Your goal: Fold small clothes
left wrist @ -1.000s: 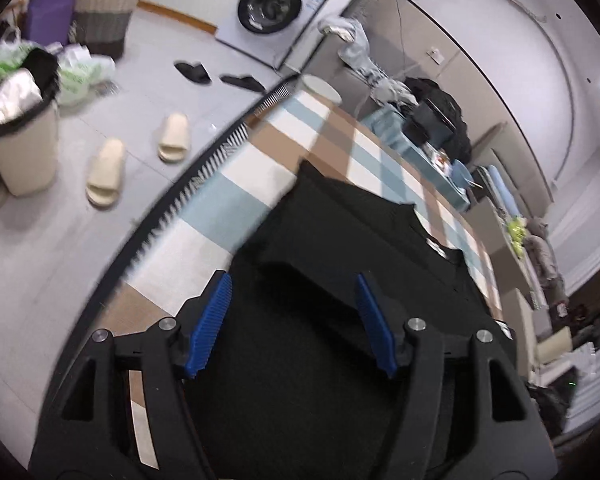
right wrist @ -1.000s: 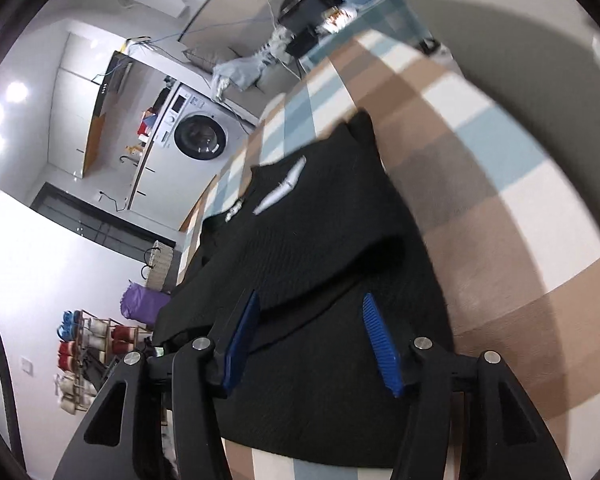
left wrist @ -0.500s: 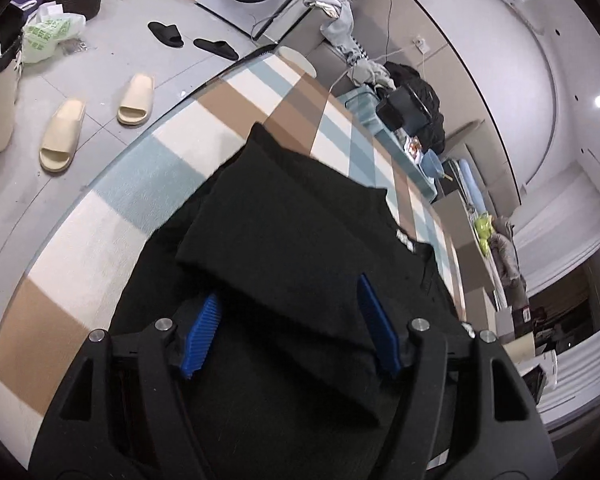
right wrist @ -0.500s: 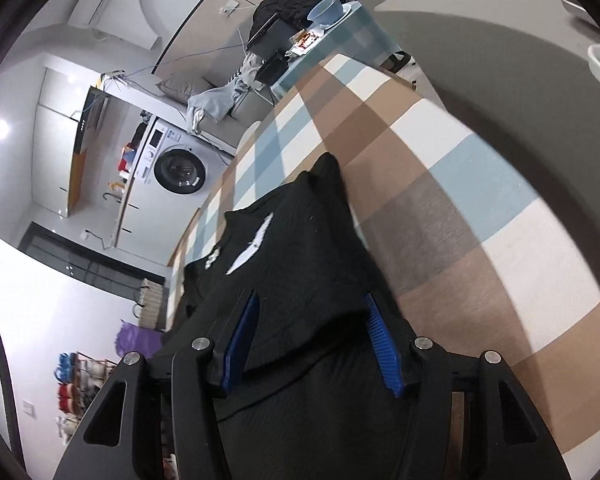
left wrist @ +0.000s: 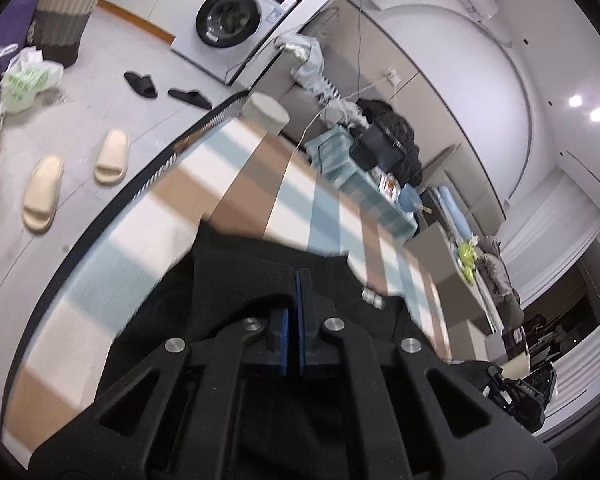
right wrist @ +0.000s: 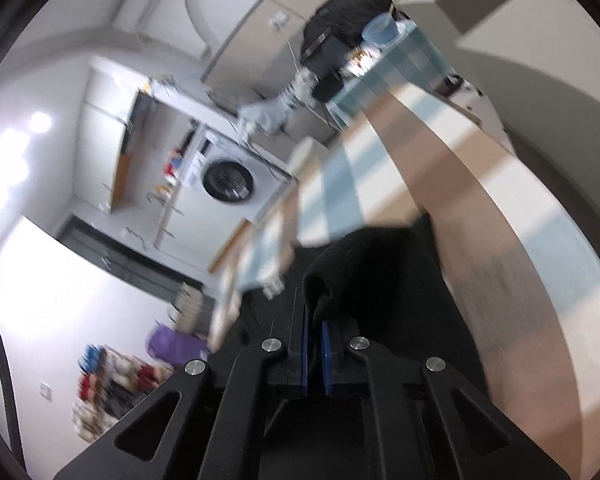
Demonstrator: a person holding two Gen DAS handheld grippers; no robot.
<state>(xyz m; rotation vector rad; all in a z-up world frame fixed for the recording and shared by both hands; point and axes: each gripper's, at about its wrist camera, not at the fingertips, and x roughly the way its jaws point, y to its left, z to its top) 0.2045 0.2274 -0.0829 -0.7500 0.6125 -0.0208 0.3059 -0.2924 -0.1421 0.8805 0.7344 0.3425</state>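
Observation:
A small black garment (left wrist: 236, 272) lies on the checked tablecloth (left wrist: 172, 200). My left gripper (left wrist: 299, 312) is shut, with the black cloth around and under its blue pads; whether cloth sits between them I cannot tell. In the right wrist view the same black garment (right wrist: 380, 264) is bunched and lifted off the tablecloth (right wrist: 500, 208). My right gripper (right wrist: 314, 320) is shut on a fold of it, and the cloth rises in a hump just past the fingertips. A white label (left wrist: 371, 295) shows on the garment. Both views are motion-blurred.
The table's left edge (left wrist: 112, 200) drops to a tiled floor with beige slippers (left wrist: 44, 192), black slippers (left wrist: 140, 84) and a washing machine (left wrist: 236, 20). A second table with a bag and a blue bowl (right wrist: 382, 28) stands beyond the far end.
Both grippers have gone from open over the garment to shut. The right one has taken hold of the cloth and lifted it into a bunch. Both cameras have swung towards the table's far end.

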